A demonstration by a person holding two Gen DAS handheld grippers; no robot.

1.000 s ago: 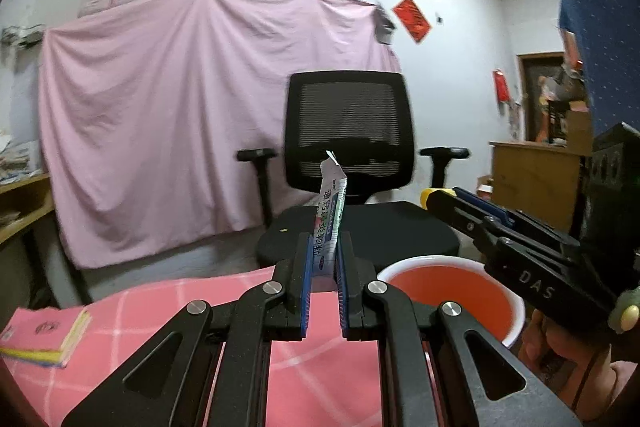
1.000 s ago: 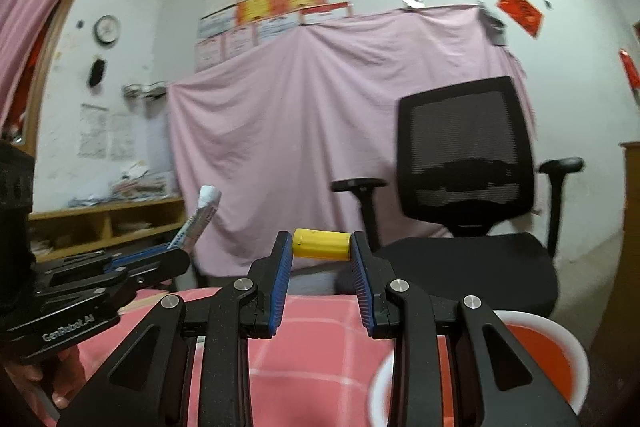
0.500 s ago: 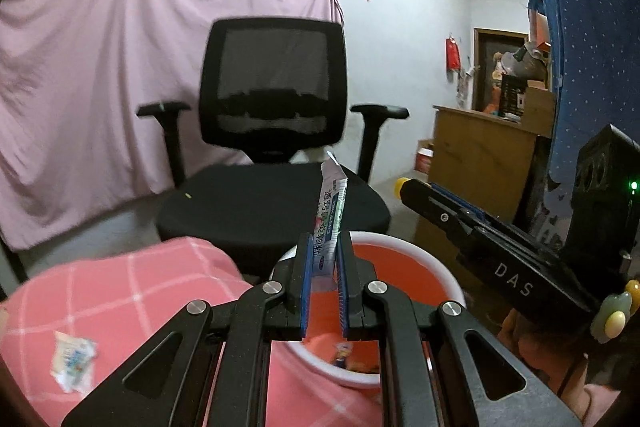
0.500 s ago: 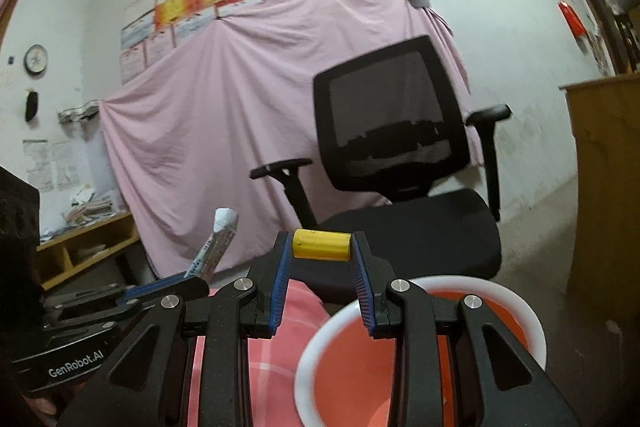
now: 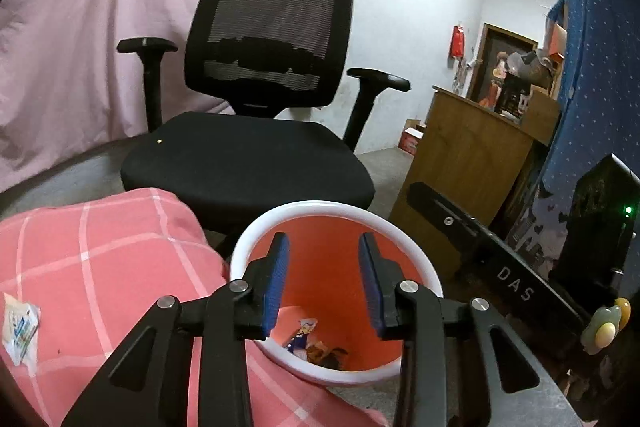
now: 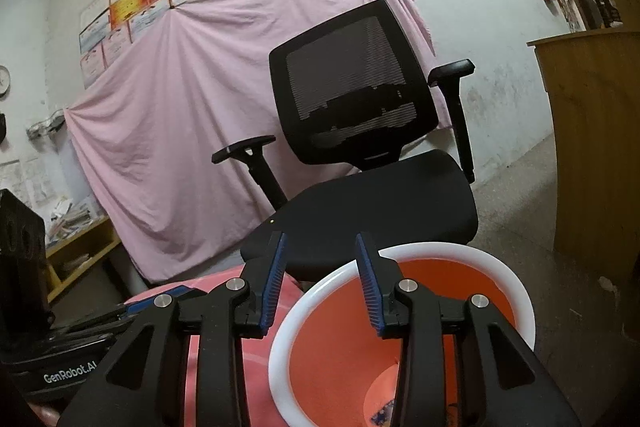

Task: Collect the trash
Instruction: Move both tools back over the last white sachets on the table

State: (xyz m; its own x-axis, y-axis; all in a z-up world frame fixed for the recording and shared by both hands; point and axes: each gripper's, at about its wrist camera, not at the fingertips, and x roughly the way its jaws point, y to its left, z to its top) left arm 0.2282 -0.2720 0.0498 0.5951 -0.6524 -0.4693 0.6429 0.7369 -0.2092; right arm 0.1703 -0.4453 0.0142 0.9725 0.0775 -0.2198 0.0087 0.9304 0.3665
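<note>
- Your left gripper hangs over the mouth of the orange bin; its jaws are opening and nothing is between the blue pads.
- Your right gripper sits at the near-left rim of the same bin; its jaws are also opening and stand empty.
- Trash in bin: crumpled wrappers lie at the bottom, directly below and beyond your left fingertips. Dark scraps sit among them; what each one is cannot be made out.
- Remaining trash: a crumpled white wrapper with blue print lies on the pink checked cloth, well to the left of your left gripper and behind its fingertips.
- Risk, collision: your two grippers work close together over one opening. Withdraw them on crossing paths and the bodies may knock.
- Risk, tipping: the right fingers sit just at the white rim. Catch it as you pull back and the light bin could tip or slide.
- Risk, poor pick: the wrapper looks thin and flat on soft cloth. Pinch too deep and you are likely to gather fabric with it; too shallow and it may slip.
- Risk, snag: the cloth bunches just beside the bin, left of your left fingers, and could catch them.
</note>
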